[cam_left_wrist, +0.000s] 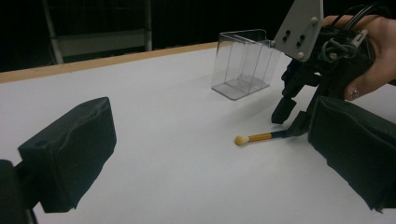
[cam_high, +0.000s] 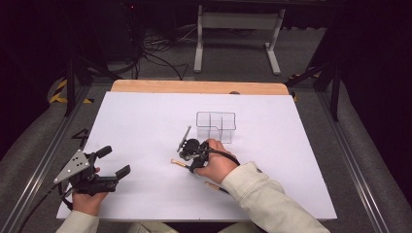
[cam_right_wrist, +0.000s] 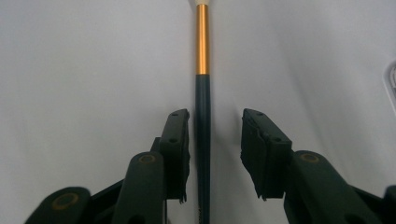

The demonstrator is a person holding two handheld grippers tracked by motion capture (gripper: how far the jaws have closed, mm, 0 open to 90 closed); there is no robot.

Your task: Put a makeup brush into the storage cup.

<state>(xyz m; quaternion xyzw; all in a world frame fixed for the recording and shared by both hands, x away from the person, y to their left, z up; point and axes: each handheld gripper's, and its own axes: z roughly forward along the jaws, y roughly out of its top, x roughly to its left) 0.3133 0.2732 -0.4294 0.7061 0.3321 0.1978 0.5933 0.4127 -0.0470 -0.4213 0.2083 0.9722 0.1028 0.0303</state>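
Observation:
A makeup brush [cam_high: 178, 163] with a pale tip, gold ferrule and dark handle lies flat on the white table [cam_high: 145, 121]. In the right gripper view the brush [cam_right_wrist: 202, 93] runs straight up between the jaws of my right gripper [cam_right_wrist: 215, 121]. The left pad is almost against the handle and the right pad stands apart from it. From the left gripper view, the right gripper [cam_left_wrist: 290, 122] points down at the handle end of the brush [cam_left_wrist: 259, 137]. My left gripper [cam_high: 114, 161] rests open and empty at the front left, its jaws [cam_left_wrist: 210, 121] wide apart.
A clear plastic organizer [cam_high: 216, 127] with compartments stands just beyond the right hand. A second brush [cam_high: 214, 187] lies by the right forearm. A wooden edge [cam_high: 194, 86] borders the table's far side, and metal rails run along both sides.

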